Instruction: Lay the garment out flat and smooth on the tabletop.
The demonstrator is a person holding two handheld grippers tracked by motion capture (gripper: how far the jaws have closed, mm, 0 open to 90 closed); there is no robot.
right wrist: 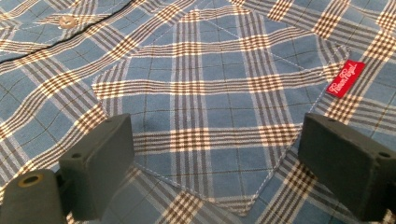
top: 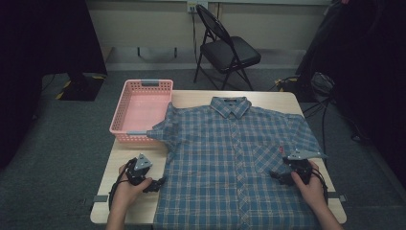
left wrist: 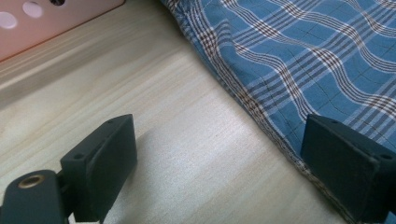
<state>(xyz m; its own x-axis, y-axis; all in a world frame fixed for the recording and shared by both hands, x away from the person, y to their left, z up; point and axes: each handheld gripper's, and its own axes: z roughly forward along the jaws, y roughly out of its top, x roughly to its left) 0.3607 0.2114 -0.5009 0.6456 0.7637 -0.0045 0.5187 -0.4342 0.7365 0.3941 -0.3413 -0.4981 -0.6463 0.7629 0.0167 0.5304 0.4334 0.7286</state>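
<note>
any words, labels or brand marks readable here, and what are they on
Red tag at the pocket edge of the shirt: white script in two words, too blurred to read for certain.
Collar label: too small to read.
No text on the basket or table.

My plaid shirt (top: 230,163) is soft woven cloth, matt, with a small glossy red label (right wrist: 345,78) stitched on. The tabletop (left wrist: 154,121) under it is pale, smooth wood-grain with a slight sheen. The pink basket (top: 141,109) is perforated plastic.
</note>
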